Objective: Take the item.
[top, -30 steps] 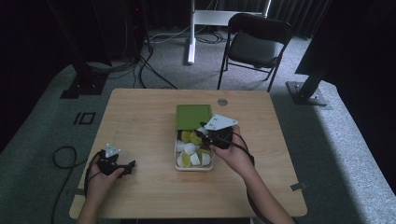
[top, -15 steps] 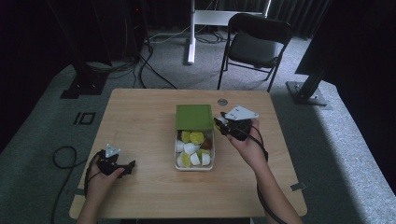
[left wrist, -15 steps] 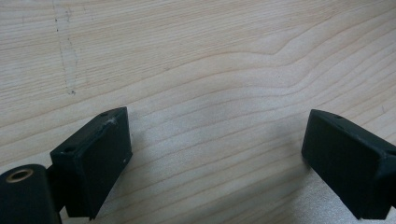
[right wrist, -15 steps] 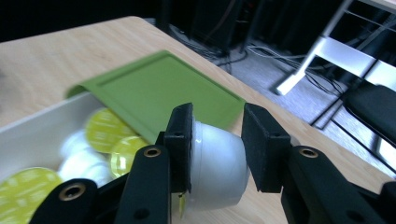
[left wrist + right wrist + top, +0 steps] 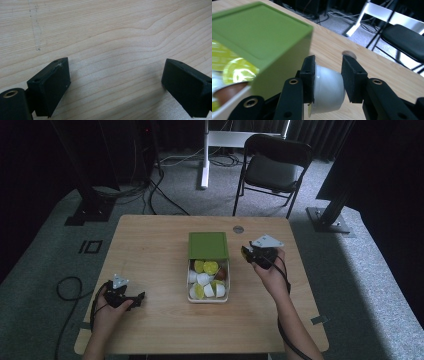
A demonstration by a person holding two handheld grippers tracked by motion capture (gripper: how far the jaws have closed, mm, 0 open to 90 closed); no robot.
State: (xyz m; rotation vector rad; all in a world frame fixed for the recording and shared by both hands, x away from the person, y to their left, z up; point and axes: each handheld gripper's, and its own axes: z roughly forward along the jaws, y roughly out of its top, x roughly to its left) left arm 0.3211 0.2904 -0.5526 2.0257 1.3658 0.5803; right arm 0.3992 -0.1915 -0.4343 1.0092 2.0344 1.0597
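Note:
A white box (image 5: 189, 287) with several yellow, white and brown capsules (image 5: 205, 279) stands mid-table, its green lid (image 5: 208, 245) over the far half. My right gripper (image 5: 246, 254) hovers just right of the lid, shut on a white capsule (image 5: 328, 92) with a yellow foil edge. In the right gripper view the right gripper (image 5: 328, 65) clamps the capsule beside the green lid (image 5: 259, 32), and yellow capsules (image 5: 234, 71) lie under it. My left gripper (image 5: 139, 297) rests at the front left, and in the left gripper view the left gripper (image 5: 115, 82) is open over bare wood.
A round grommet (image 5: 238, 229) sits in the table near its far edge. A black folding chair (image 5: 277, 167) and a white desk leg (image 5: 204, 155) stand behind the table. Cables trail off the left side.
My right gripper has lifted out of the box and moved right and away, carrying the white capsule. The left gripper has stayed still.

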